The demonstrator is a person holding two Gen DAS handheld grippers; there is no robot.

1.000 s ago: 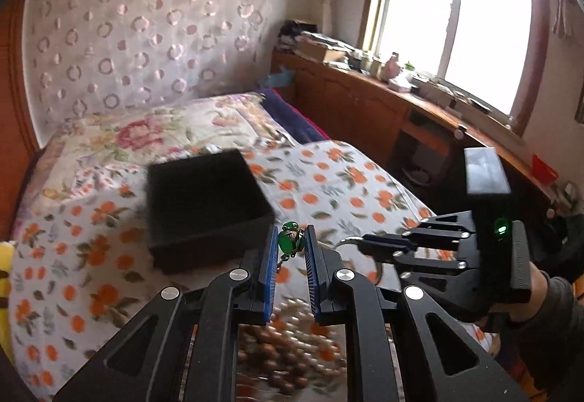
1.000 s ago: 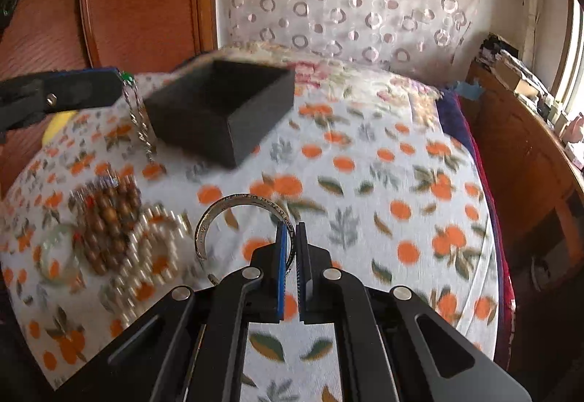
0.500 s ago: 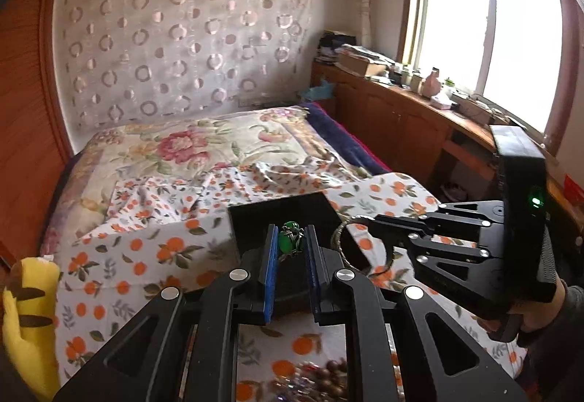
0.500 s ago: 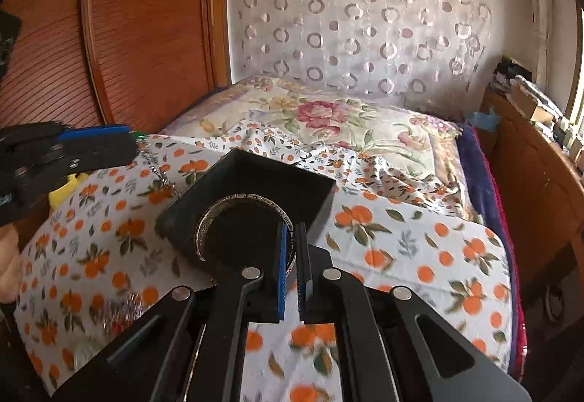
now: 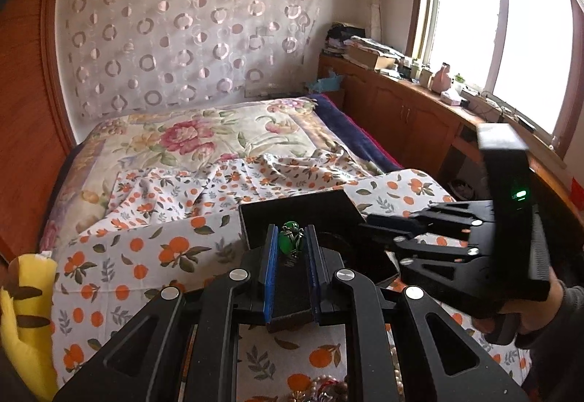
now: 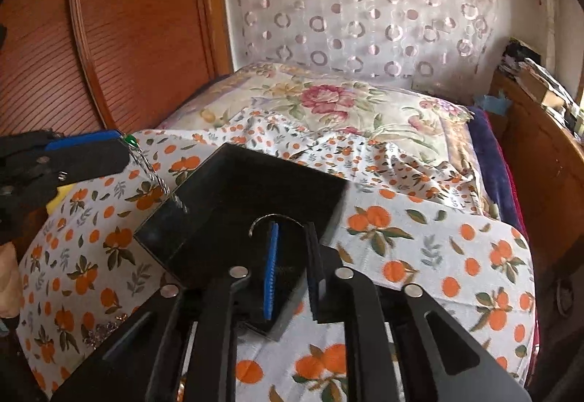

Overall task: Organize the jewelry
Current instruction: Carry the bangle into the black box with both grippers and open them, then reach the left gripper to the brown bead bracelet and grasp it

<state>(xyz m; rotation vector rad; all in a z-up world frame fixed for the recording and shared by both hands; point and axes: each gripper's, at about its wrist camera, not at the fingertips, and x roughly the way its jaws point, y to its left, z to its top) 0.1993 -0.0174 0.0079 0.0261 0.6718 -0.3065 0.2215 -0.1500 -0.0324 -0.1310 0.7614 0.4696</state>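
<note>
Between the left tongs (image 5: 291, 244), a green pendant (image 5: 291, 240) is pinched; its silver chain (image 6: 157, 177) hangs beside the black box (image 6: 233, 197). Right tongs (image 6: 292, 238): jaws have just been opening and stand narrowly apart, with the silver bangle (image 6: 277, 219) loose around their tips, inside the box. Box sits on the orange-print cloth (image 6: 419, 248) over the bed. Beads (image 5: 325, 389) lie at the near edge of the cloth.

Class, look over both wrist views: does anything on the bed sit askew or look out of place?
The black box sits cornerwise, one corner toward the right gripper. The orange-print cloth is rumpled behind it. A chain dangles from the left gripper over the box's outer wall, not inside.
</note>
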